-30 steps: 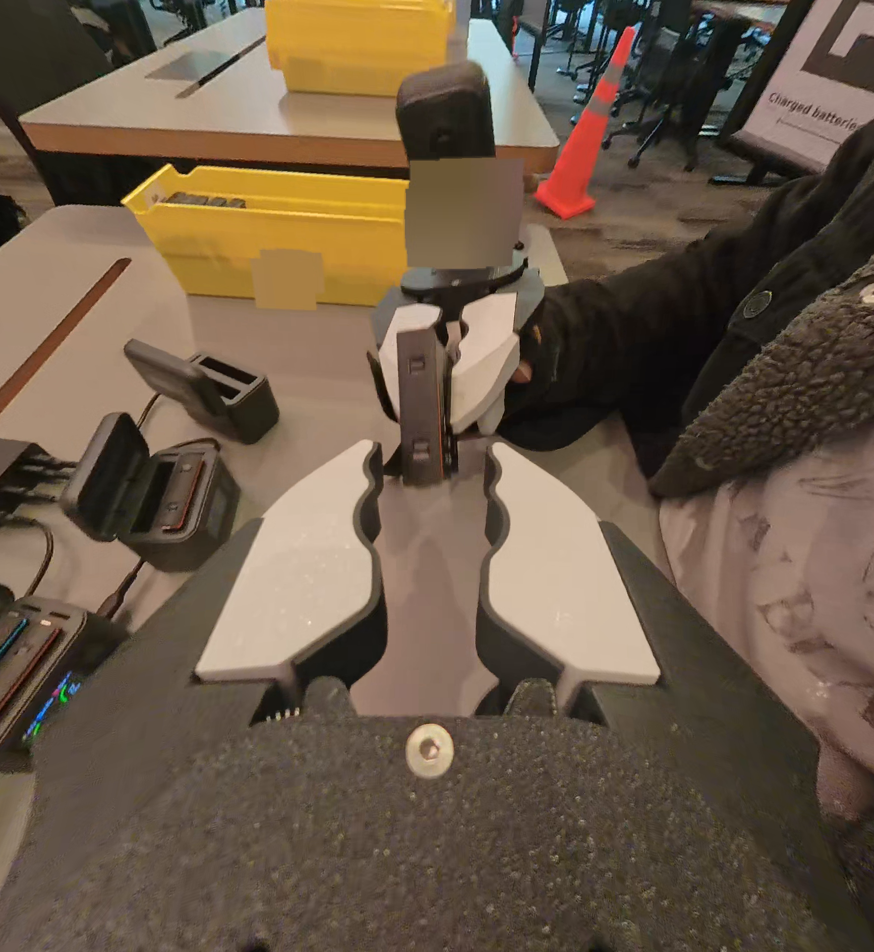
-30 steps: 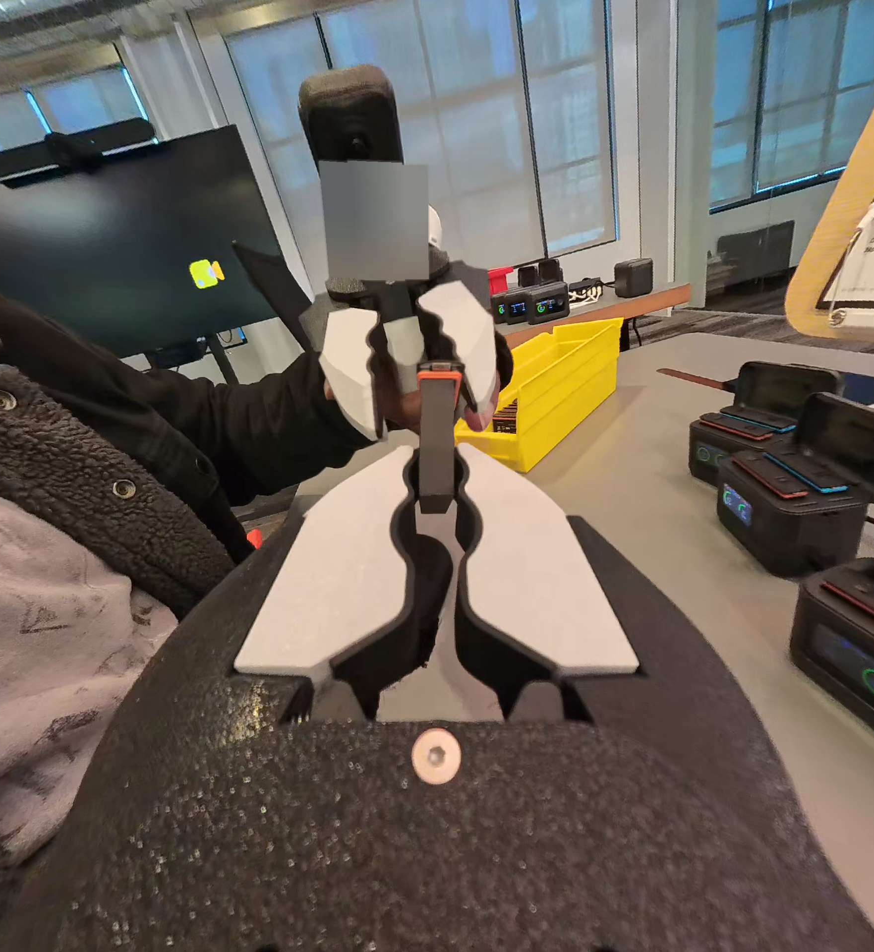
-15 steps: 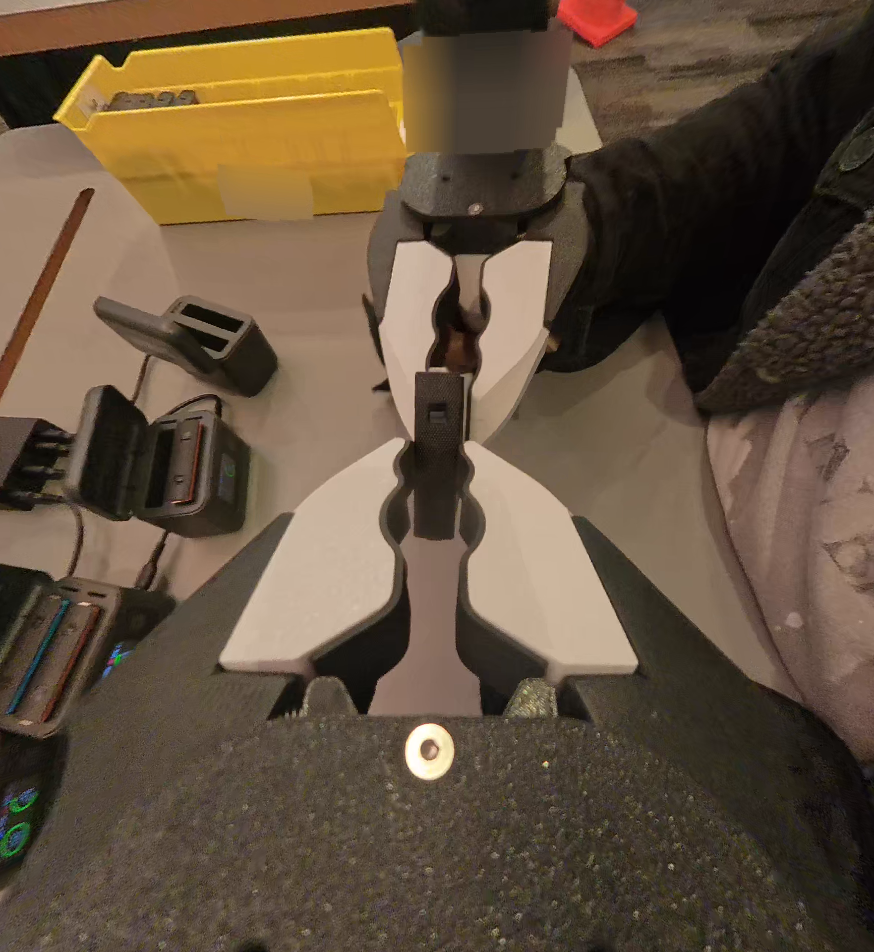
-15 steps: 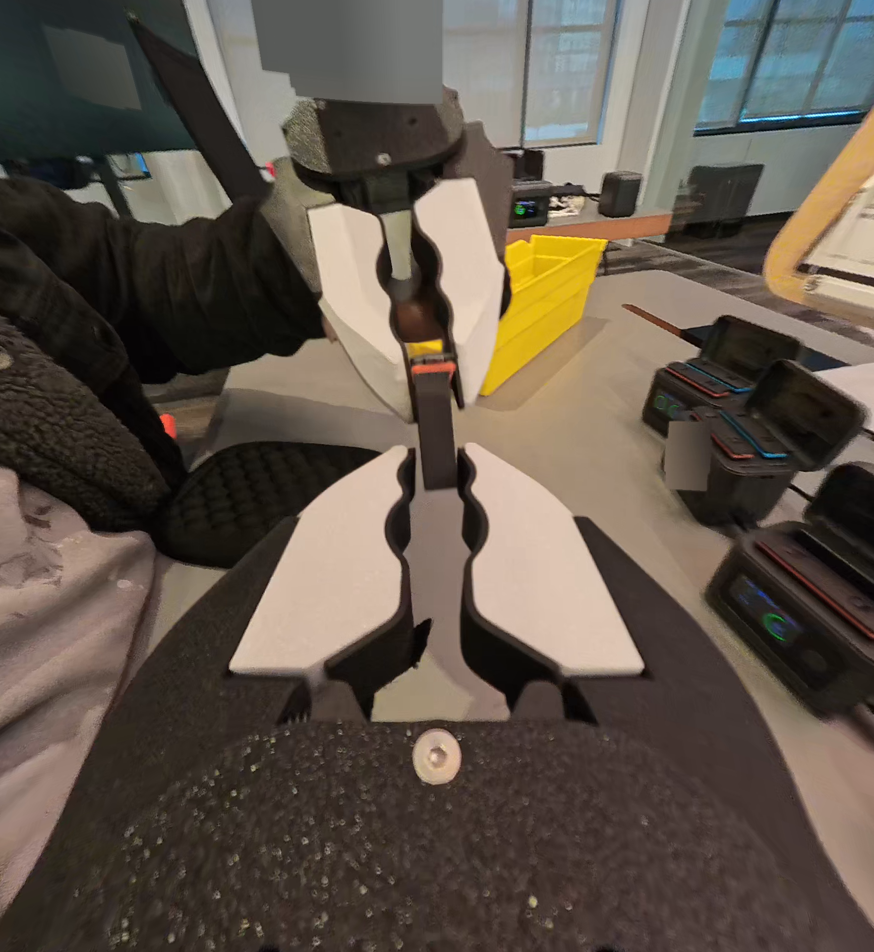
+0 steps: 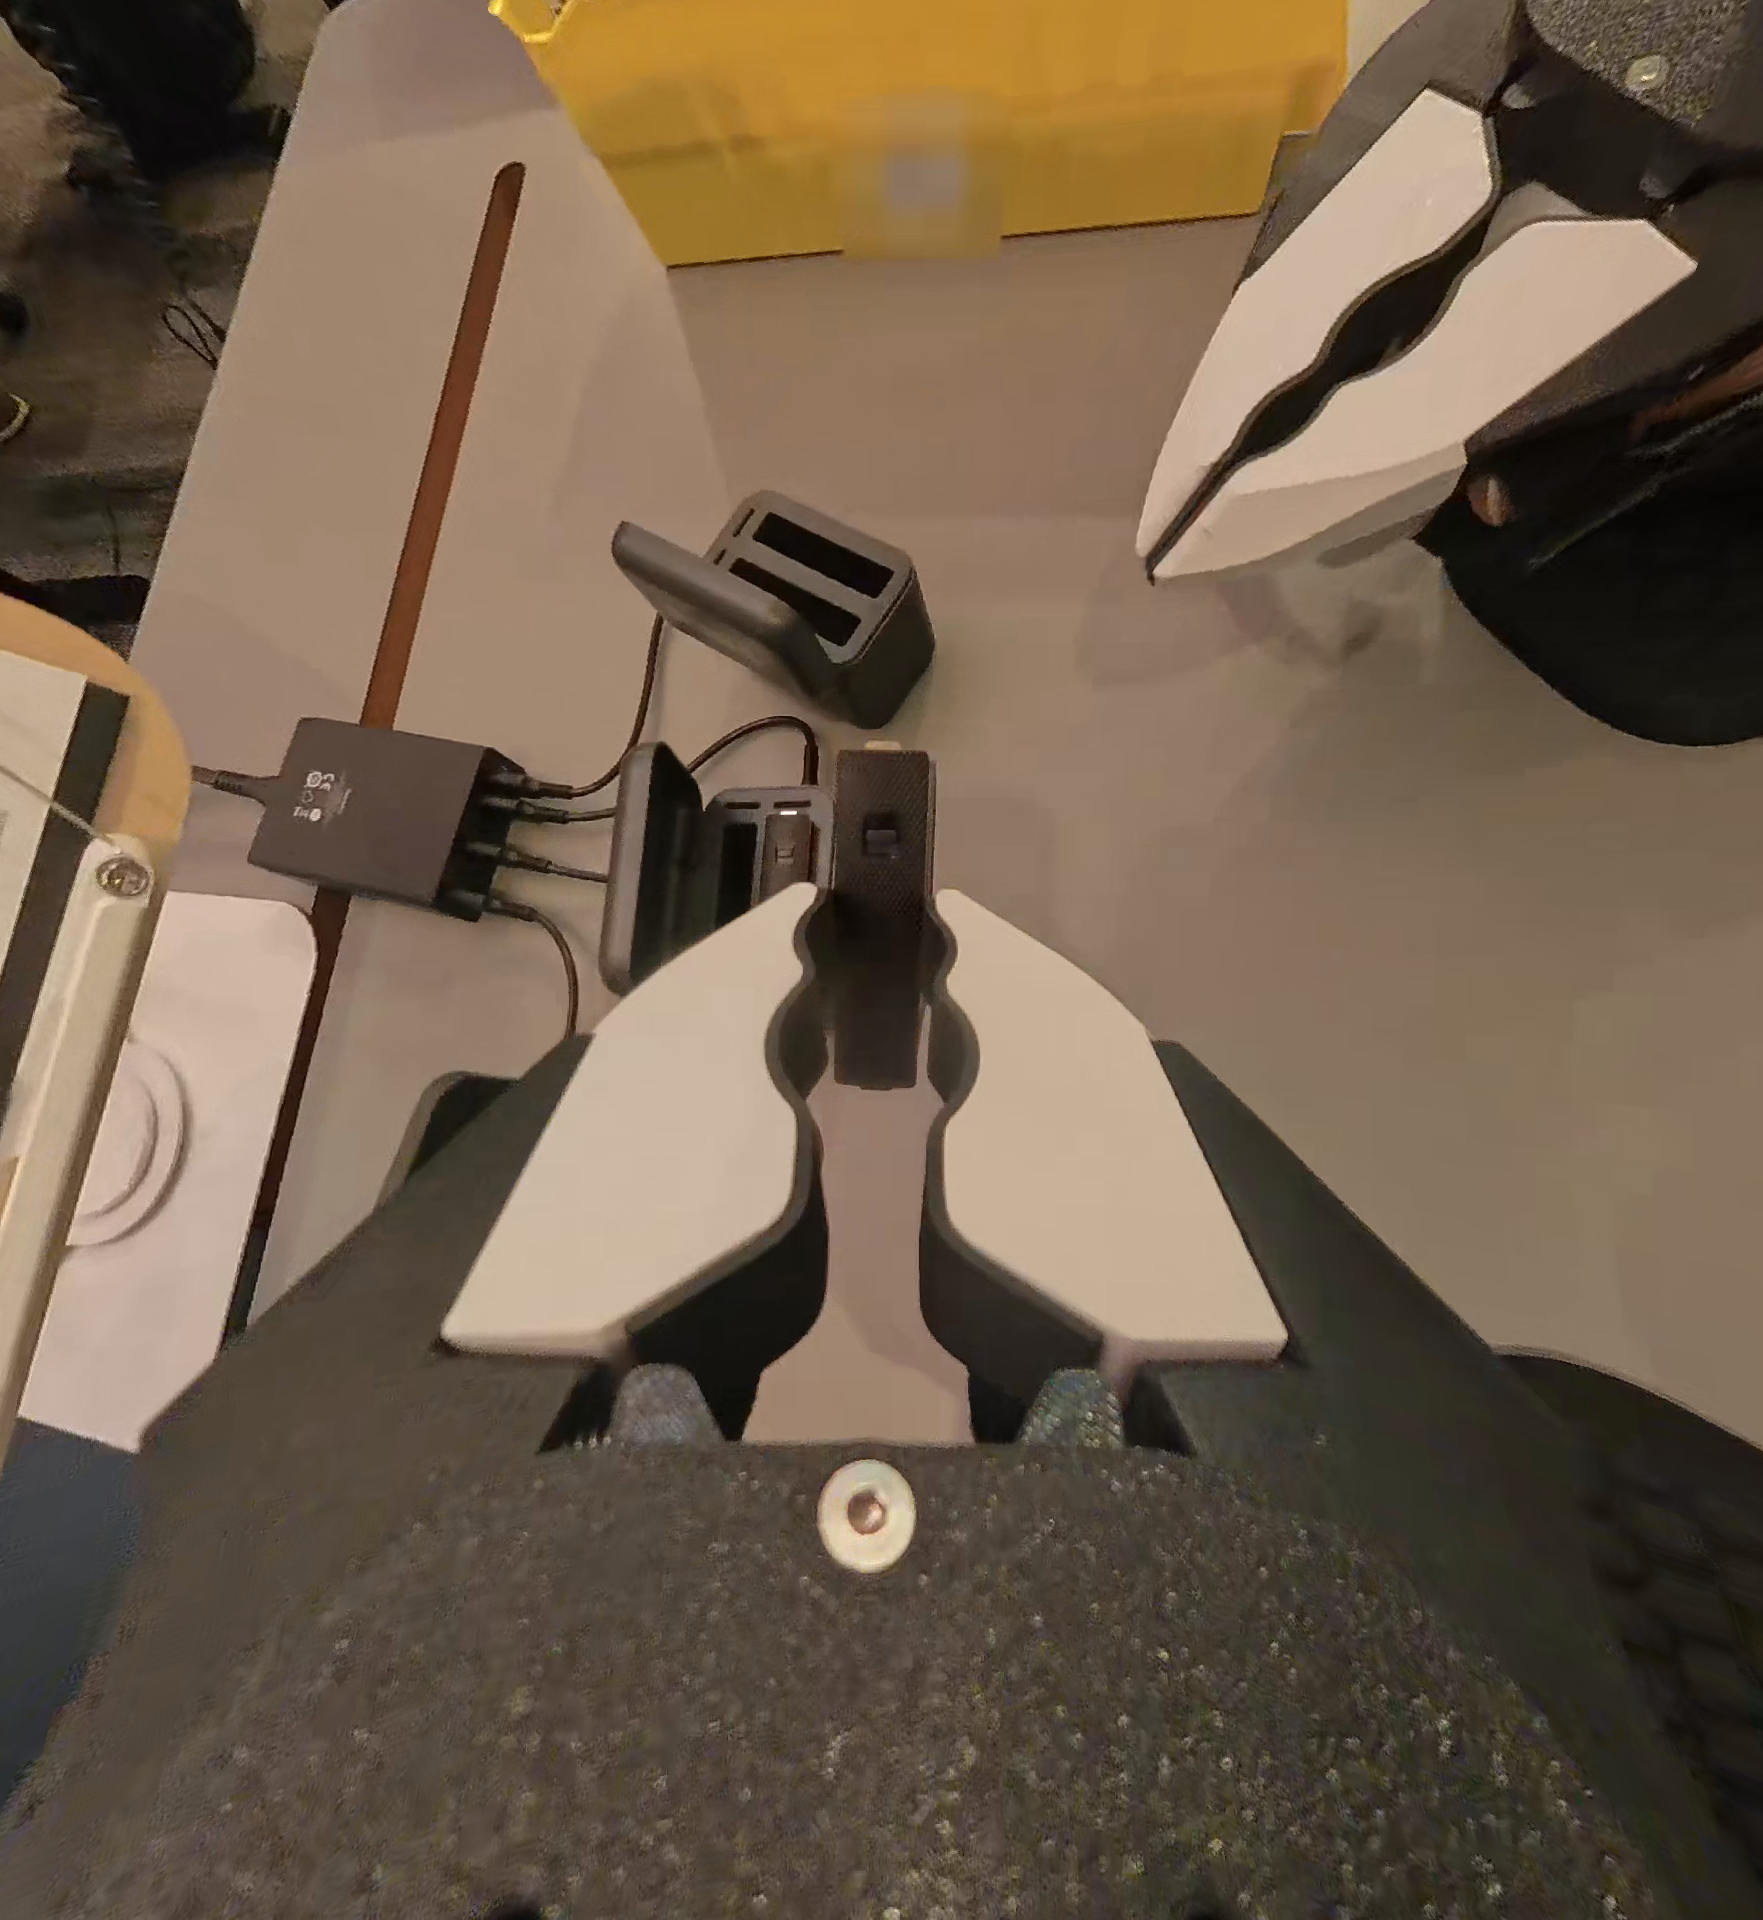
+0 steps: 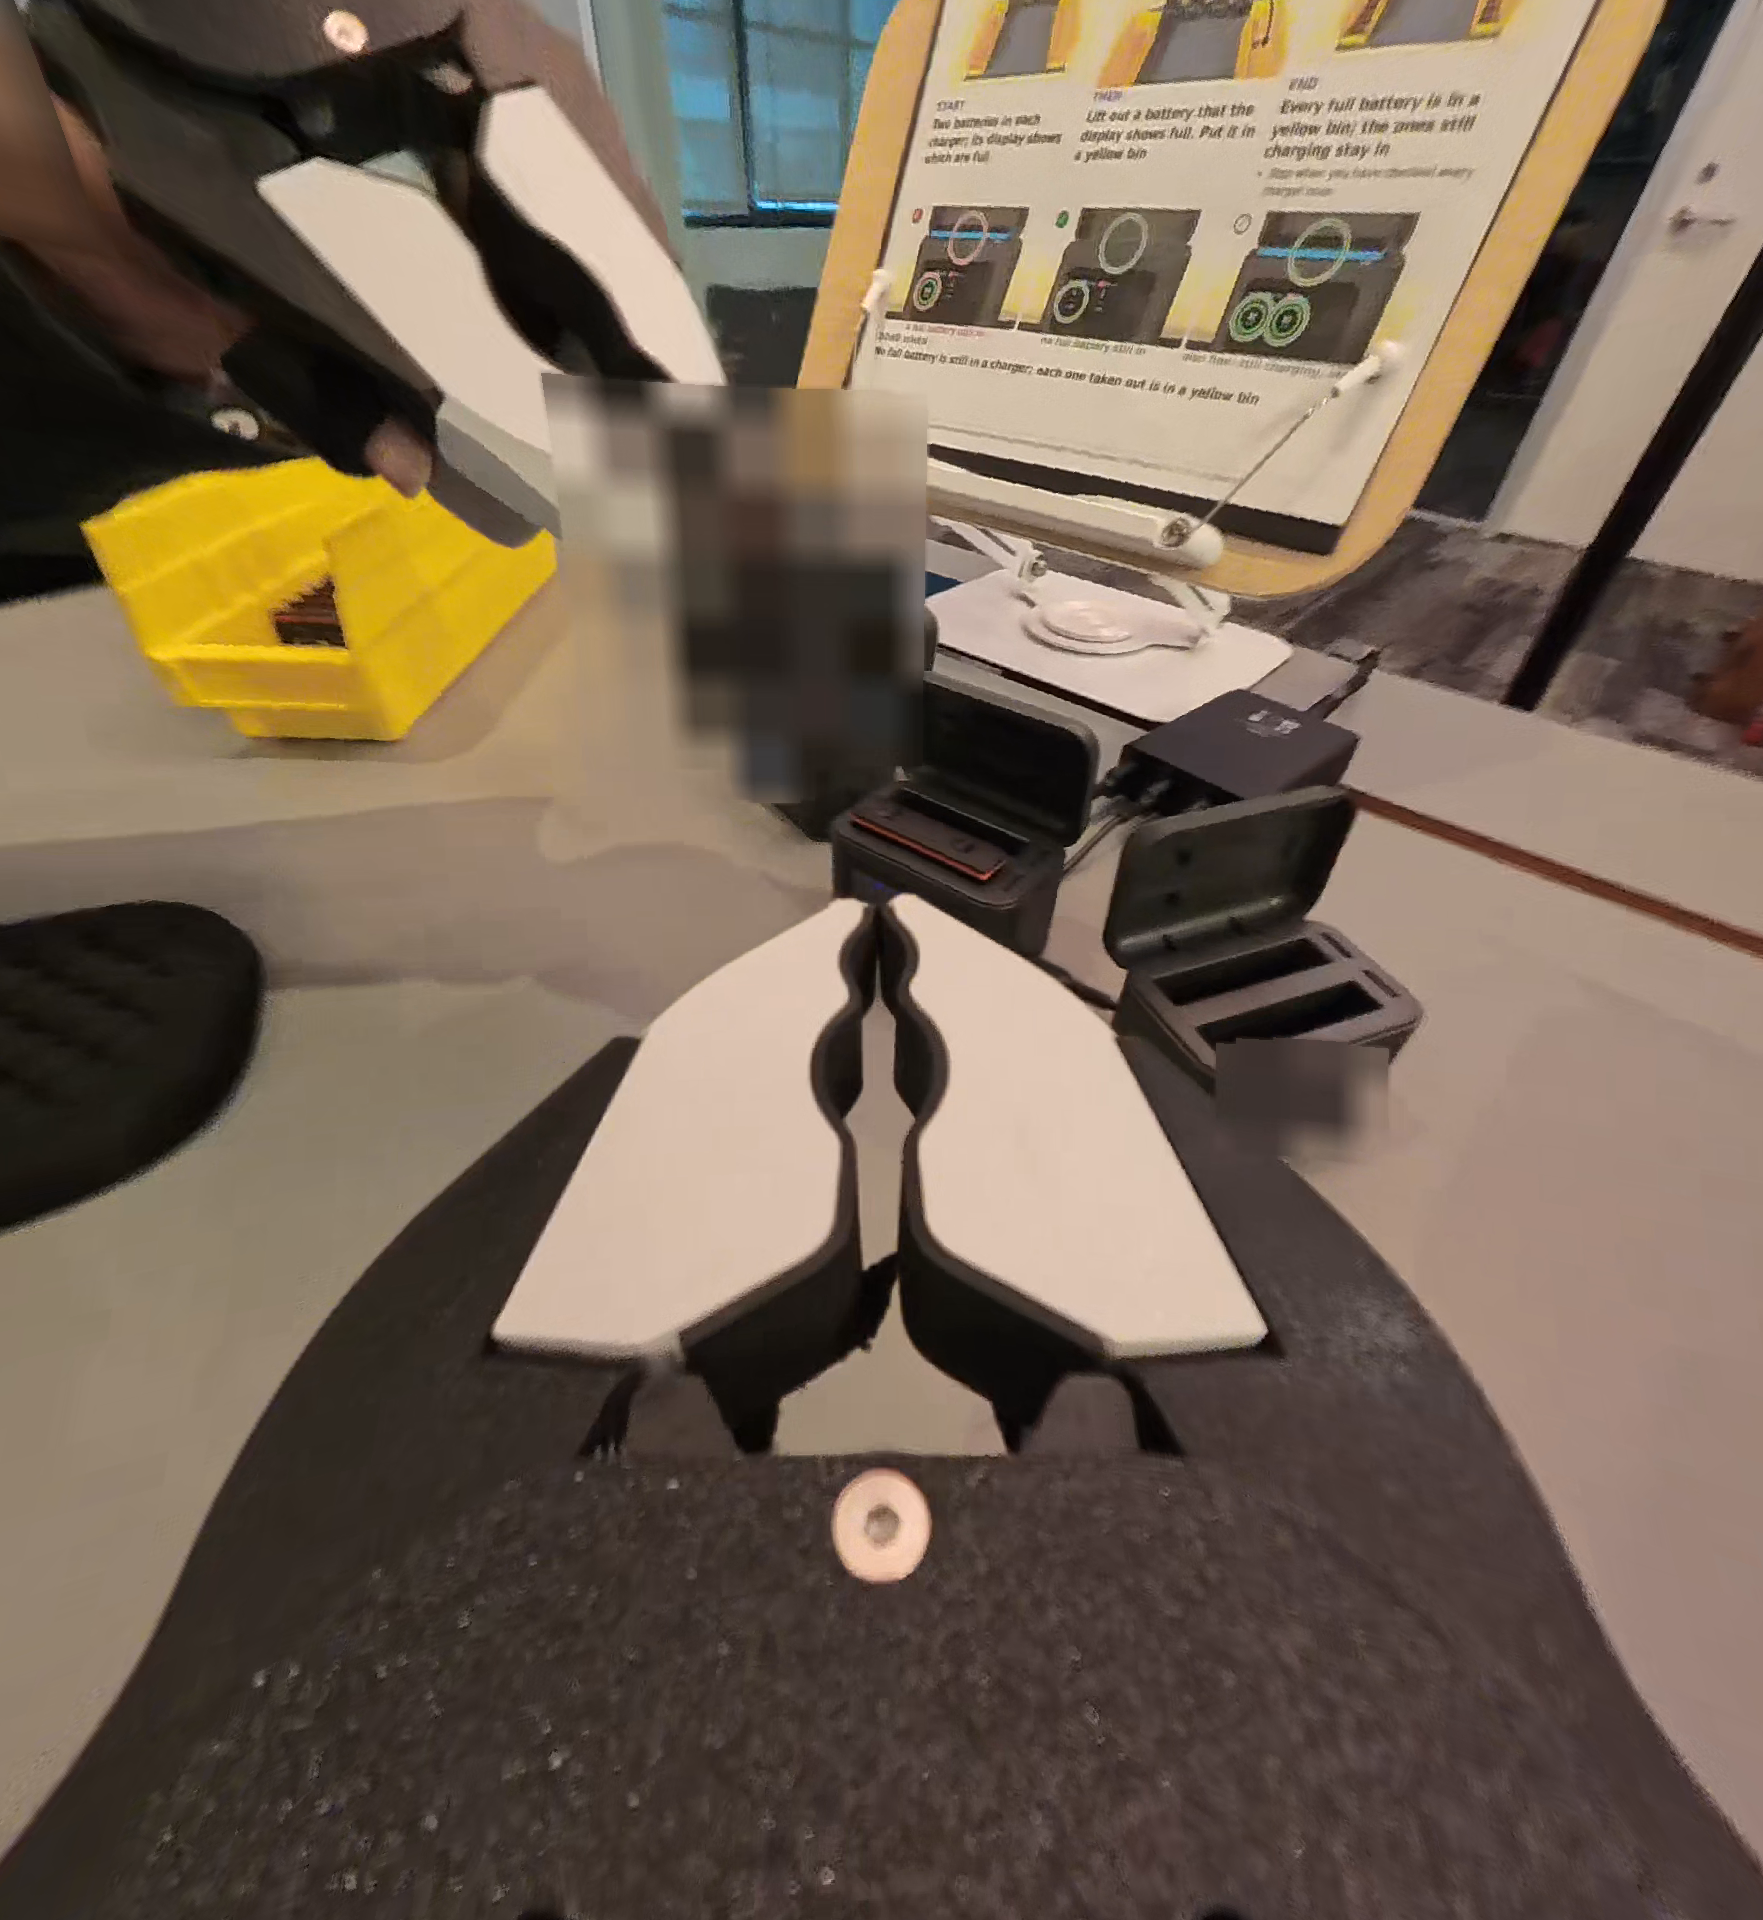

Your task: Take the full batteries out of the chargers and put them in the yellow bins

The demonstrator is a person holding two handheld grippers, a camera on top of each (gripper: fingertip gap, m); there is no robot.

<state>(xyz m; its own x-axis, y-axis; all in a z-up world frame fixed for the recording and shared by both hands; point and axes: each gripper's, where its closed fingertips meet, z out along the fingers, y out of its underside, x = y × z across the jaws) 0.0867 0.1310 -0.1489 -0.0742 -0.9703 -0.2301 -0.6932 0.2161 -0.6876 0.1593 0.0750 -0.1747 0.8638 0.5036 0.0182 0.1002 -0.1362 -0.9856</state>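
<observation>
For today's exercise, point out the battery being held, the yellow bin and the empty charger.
battery [image 5: 882,831]: left wrist view, its textured upper face.
yellow bin [image 5: 783,156]: left wrist view, its front wall.
empty charger [image 5: 856,623]: left wrist view, its dark body below the two open slots.

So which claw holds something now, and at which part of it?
The left claw holds a black battery by its lower end, and the upper end sticks out past the tips. The right claw is shut and holds nothing.
</observation>
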